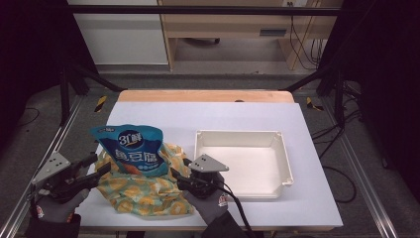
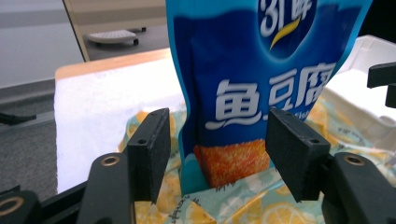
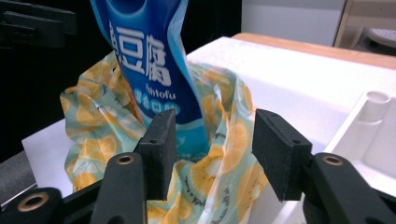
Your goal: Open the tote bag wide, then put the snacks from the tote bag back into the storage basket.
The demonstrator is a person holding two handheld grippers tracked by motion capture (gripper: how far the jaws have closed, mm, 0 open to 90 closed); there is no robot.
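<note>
Both the left gripper [image 1: 101, 167] and the right gripper [image 1: 177, 177] are hanging released, jaws spread, flanking the crumpled lemon-print plastic bag [image 1: 143, 191]. Inside it a tall blue fish-tofu snack pouch [image 1: 130, 148] is standing half out; extraction into the white rectangular plastic tray [image 1: 285, 151] beside the bag seemingly remains.

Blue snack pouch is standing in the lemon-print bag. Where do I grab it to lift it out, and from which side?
Probably the blue pouch by its flat upper half, which stands clear above the lemon-print bag. Come from the left gripper side: its open jaws already frame the pouch's lower part. Pinch across the thin faces, above the bag's folds.
</note>
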